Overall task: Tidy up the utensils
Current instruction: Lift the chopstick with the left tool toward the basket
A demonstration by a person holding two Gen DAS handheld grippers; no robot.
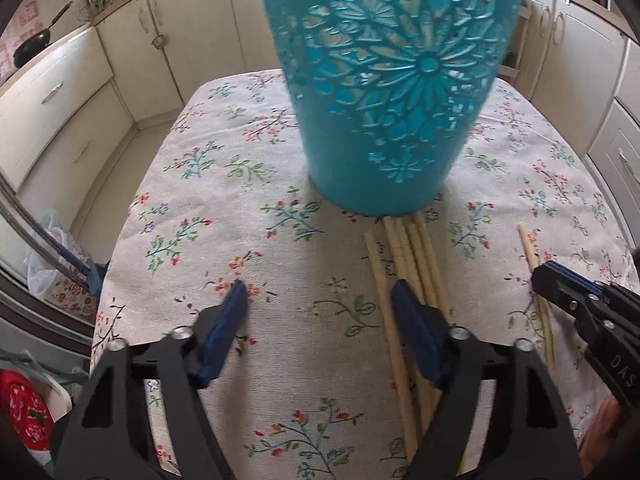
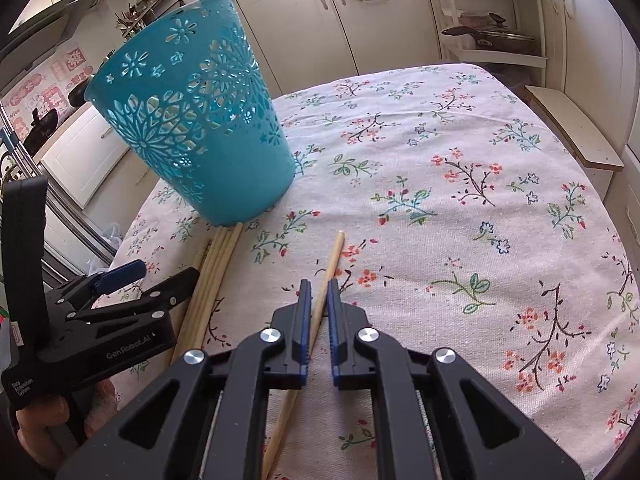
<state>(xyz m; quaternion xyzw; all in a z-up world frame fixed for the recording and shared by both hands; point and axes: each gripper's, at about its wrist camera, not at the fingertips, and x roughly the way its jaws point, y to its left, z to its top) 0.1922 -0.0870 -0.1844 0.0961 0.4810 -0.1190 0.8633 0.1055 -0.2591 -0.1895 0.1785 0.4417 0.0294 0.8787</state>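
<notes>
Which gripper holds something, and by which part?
The right gripper holds a single chopstick partway along its shaft. The left gripper holds nothing.

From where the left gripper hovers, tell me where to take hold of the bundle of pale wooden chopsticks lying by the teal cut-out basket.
Grip the bundle of pale wooden chopsticks across its middle, coming down from above with the jaws straddling its width. The sticks lie flat and parallel on the floral tablecloth, far ends against the teal cut-out basket, so an end approach is blocked. The left gripper stands open, mostly beside them.

Bright, soft daylight; faint shadows on the tablecloth (image 2: 460, 208). Strong fisheye bending, dark corners. The teal basket (image 1: 392, 80) looks blurred up close.
</notes>
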